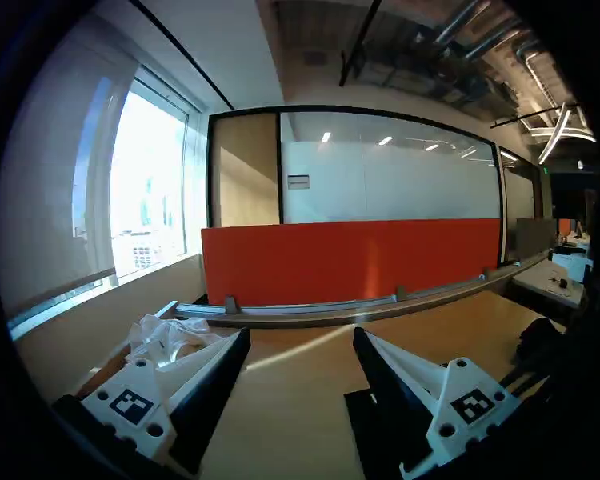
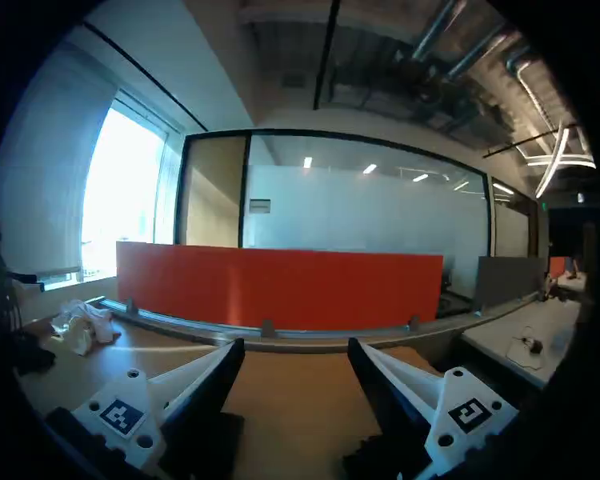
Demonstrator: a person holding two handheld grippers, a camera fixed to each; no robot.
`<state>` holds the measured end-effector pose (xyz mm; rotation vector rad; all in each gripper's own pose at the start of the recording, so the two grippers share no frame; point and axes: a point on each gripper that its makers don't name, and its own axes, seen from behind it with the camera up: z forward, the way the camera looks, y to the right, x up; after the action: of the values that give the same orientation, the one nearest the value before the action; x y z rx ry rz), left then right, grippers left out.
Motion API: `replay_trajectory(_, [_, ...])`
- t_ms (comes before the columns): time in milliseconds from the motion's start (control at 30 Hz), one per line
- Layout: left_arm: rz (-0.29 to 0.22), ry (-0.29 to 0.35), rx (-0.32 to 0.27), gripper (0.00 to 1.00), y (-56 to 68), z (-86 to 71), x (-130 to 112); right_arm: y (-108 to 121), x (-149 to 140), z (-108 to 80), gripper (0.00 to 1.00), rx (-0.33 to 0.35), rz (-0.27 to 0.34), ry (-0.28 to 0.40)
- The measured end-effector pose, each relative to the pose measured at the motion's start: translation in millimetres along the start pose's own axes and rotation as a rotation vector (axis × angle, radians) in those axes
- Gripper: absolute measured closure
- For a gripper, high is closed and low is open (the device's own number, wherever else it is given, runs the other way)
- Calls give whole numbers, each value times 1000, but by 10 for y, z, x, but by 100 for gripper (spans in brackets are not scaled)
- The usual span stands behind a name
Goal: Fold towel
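My left gripper (image 1: 302,340) is open above a wooden table (image 1: 300,384), with nothing between its white fingers (image 1: 428,392). My right gripper (image 2: 297,348) is also open, held level over the same kind of wooden table (image 2: 300,400), its white fingers (image 2: 164,392) spread apart and bare. A crumpled white cloth or plastic bundle (image 2: 84,324) lies on the far left of the table in the right gripper view. In the left gripper view a similar crumpled pale bundle (image 1: 168,336) rests just behind the left finger.
An orange partition (image 1: 348,260) with a metal rail (image 1: 324,308) closes off the table's far edge. Bright windows (image 1: 144,196) are to the left. Another desk (image 2: 532,328) with a cable stands at right. A dark object (image 1: 540,336) sits at the table's right edge.
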<state>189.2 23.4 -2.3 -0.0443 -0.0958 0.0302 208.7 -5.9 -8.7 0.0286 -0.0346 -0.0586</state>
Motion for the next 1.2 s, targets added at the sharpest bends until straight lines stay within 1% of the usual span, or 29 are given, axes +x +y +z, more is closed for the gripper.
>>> replay_trajectory(100, [10, -36, -45, 4, 95, 3, -3, -91, 21, -1, 0, 51, -35, -30])
replay_trajectory(300, [24, -110, -143, 4, 273, 0, -92, -310, -63, -27, 0, 179, -108, -113])
replay_trajectory(467, [56, -175, -229, 4, 432, -28, -231, -501, -203, -90, 0, 281, -157, -187])
replay_trajectory(600, [92, -215, -278, 4, 527, -56, -353, -615, -342, -131, 0, 343, -184, -243])
replay_trajectory(700, [113, -239, -303, 4, 576, -70, -450, -651, -440, -139, 0, 369, -195, -275])
replay_trajectory(933, [129, -282, -336, 4, 646, -81, -714, -722, -722, -171, 0, 415, -223, -337])
replay_trajectory(1200, [141, -332, -360, 4, 728, -139, -1096, -818, -1046, -203, 0, 447, -240, -373])
